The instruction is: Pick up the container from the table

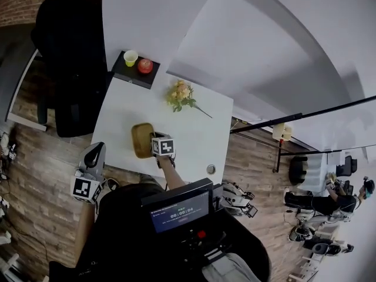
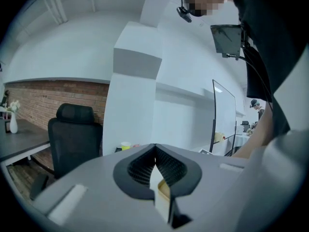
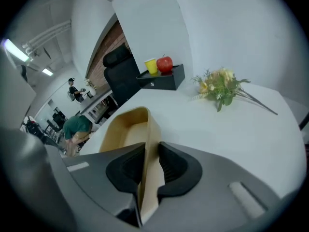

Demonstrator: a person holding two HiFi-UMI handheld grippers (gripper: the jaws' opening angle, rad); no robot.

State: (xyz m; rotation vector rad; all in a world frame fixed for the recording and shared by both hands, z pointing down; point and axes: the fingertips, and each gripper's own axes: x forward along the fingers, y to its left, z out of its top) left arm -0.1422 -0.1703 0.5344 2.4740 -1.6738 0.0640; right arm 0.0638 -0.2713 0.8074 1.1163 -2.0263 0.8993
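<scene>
container [image 3: 126, 129] wall pinched by right gripper [image 3: 151, 164] | near table [image 1: 197, 143] edge | left gripper [image 2: 155, 164] pressed together

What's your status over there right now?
Right gripper shut on container wall. Left gripper shut, empty. Flowers lie apart, nothing blocking.

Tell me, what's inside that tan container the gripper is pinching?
Nothing that I can see: the tan container shows only a bare floor in the right gripper view. The right gripper, shut on its wall, covers the near end, so that part stays unknown.
</scene>
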